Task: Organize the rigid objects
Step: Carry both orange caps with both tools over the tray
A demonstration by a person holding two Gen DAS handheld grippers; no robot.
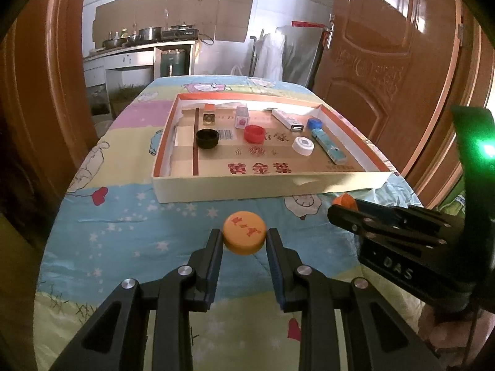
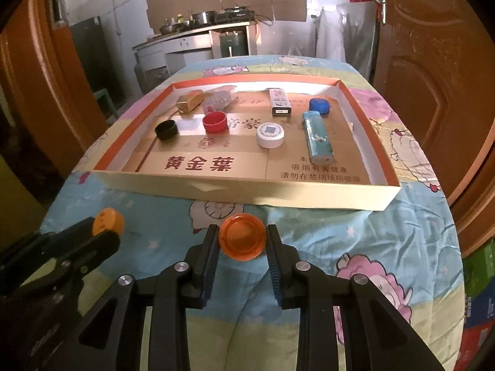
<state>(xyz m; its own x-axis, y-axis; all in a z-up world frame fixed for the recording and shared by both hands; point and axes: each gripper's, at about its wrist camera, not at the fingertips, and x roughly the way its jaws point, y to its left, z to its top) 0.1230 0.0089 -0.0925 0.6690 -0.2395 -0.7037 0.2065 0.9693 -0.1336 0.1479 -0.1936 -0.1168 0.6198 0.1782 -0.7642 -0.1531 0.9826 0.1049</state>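
My left gripper (image 1: 244, 235) is shut on a yellow-orange cap (image 1: 244, 232) with red characters, just above the patterned cloth in front of the tray. My right gripper (image 2: 242, 238) is shut on a translucent orange cap (image 2: 242, 240), open side up. Each gripper shows in the other's view: the right gripper (image 1: 332, 209) with its orange cap (image 1: 345, 200), the left gripper (image 2: 102, 234) with its yellow cap (image 2: 107, 221). The shallow cardboard tray (image 1: 266, 185) holds a black cap (image 1: 207, 138), a red cap (image 1: 254, 133), a white cap (image 1: 303, 145), a blue cap (image 1: 314, 122) and a lighter (image 1: 328, 146).
The tray also holds a gold box (image 2: 189, 101), a small clear box (image 2: 220, 99) and a white box (image 2: 279, 101). The cloth-covered table (image 2: 371, 247) drops off at both sides. Wooden doors (image 1: 386, 46) stand close on the right and left. A kitchen counter (image 1: 136, 46) lies beyond.
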